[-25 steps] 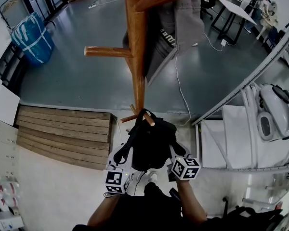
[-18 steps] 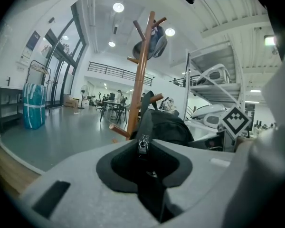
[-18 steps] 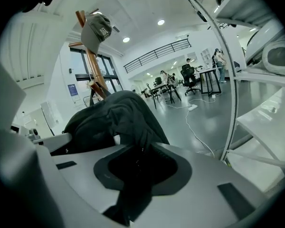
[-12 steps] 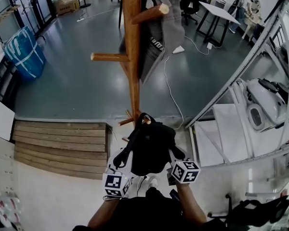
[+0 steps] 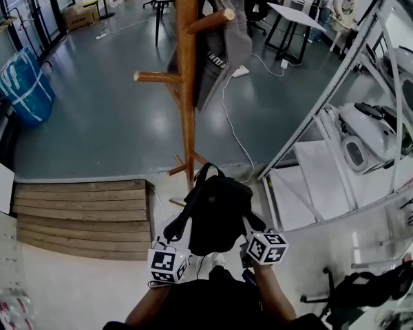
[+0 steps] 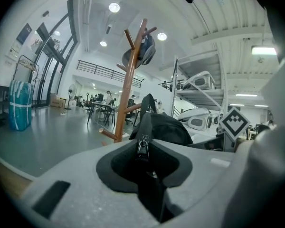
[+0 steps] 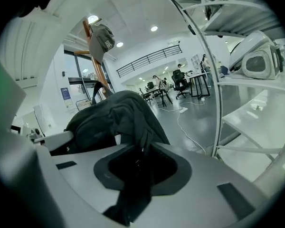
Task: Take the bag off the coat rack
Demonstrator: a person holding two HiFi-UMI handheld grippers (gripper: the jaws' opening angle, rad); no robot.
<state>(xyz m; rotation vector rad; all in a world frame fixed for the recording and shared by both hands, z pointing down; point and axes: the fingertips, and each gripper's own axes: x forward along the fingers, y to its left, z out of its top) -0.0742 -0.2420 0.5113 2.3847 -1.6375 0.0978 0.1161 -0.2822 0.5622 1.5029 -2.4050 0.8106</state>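
Left hand-held gripper [image 6: 143, 159] and right hand-held gripper [image 7: 140, 167] each pinch the black bag [image 5: 217, 212]. It has drawn back (loop seemingly off its peg) from the coat rack [image 5: 187, 88] beyond, so removal looks nearly done.

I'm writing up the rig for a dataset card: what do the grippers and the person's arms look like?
The left gripper and right gripper have pale grey moulded bodies, dark grey round the jaws. Each carries a white cube with black square markers: left cube, right cube. The person wears a dark top, forearms uncovered.
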